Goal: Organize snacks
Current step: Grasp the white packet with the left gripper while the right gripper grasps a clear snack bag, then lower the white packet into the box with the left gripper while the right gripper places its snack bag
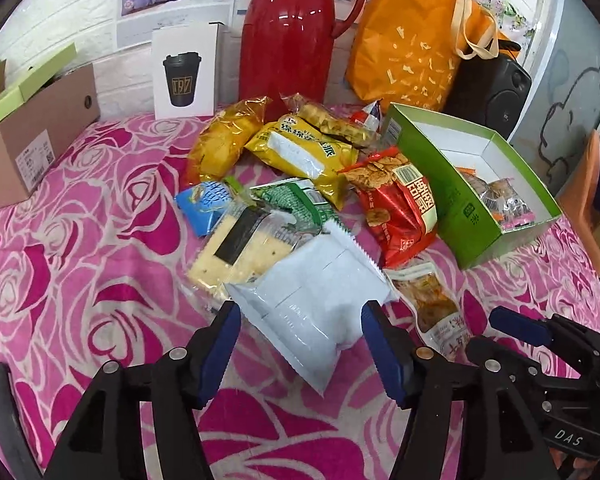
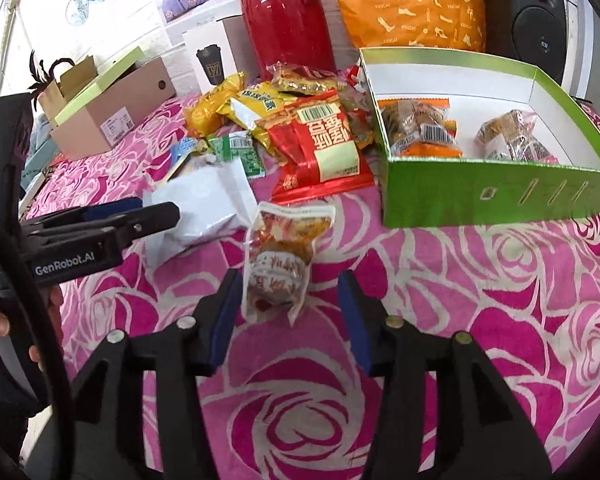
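A pile of snack packets lies on the pink rose-patterned cloth. My left gripper [image 1: 300,344] is open, its fingers on either side of a white packet [image 1: 312,312], not closed on it. My right gripper [image 2: 288,312] is open around the near end of a small clear packet of brown snack [image 2: 280,264], which also shows in the left wrist view [image 1: 432,304]. A green box [image 2: 500,192] with white inside holds a few wrapped snacks; it also shows in the left wrist view [image 1: 460,200]. A red packet [image 2: 320,148], yellow packets [image 1: 300,152] and crackers [image 1: 236,248] lie in the pile.
A red thermos [image 1: 288,32], an orange bag [image 1: 412,36] and a black speaker [image 2: 528,20] stand behind the pile. A cardboard box [image 1: 28,136] and a white coffee-cup carton [image 1: 184,72] sit at the back left. The left gripper shows in the right wrist view [image 2: 100,228].
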`<state>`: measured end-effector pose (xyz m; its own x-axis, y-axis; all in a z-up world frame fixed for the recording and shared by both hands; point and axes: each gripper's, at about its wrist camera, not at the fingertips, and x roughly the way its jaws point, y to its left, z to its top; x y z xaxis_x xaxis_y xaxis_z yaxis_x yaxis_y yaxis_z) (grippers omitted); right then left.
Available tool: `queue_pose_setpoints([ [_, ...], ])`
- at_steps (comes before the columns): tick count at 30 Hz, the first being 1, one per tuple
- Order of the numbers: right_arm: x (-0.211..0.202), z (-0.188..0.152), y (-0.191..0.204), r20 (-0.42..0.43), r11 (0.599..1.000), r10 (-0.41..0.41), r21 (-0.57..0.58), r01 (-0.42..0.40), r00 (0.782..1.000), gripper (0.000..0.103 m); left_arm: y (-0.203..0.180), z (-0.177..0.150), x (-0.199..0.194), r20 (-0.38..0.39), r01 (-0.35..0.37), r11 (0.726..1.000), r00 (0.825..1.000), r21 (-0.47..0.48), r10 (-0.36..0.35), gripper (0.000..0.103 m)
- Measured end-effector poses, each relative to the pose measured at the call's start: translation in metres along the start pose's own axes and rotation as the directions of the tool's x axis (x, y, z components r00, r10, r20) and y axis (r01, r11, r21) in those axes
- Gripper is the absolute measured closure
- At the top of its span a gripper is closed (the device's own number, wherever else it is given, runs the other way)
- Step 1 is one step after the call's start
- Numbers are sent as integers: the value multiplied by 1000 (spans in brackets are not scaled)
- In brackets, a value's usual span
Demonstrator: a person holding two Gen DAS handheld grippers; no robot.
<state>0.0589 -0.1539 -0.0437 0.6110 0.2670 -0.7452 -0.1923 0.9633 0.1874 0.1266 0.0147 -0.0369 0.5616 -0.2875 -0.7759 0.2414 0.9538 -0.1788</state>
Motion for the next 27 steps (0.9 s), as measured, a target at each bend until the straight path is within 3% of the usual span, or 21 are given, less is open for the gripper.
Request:
queue_pose_setpoints([
  [5,14,1,2,-38,1000,14,-1,-14,999,52,-11,-2,9,-12,8,1000,1000,27,-8,38],
  [8,16,0,3,-43,999,29,16,-28,999,52,-14,-7,15,-38,9,999,999,52,-7,31],
  [18,31,0,-1,-56,1000,-13,26,15,998,50,-13,-2,27,-61,65,998,996,-4,-65,32],
  [19,33,-1,-3,-56,999,-6,33,8,998,52,-13,-2,29,-61,67,998,996,-7,-68,34],
  [21,33,-3,-2,-49,1000,-10,28,11,999,61,-14,-3,28,-46,95,995,994,-22,-96,63],
  [23,28,-2,0,-39,1000,-2,17,3,999,64,-15,0,21,-29,114,993,993,-27,-115,75],
  [27,8,1,-1,7,1000,18,15,-18,1000,66,-24,5,-3,28,91,996,995,19,-92,84],
])
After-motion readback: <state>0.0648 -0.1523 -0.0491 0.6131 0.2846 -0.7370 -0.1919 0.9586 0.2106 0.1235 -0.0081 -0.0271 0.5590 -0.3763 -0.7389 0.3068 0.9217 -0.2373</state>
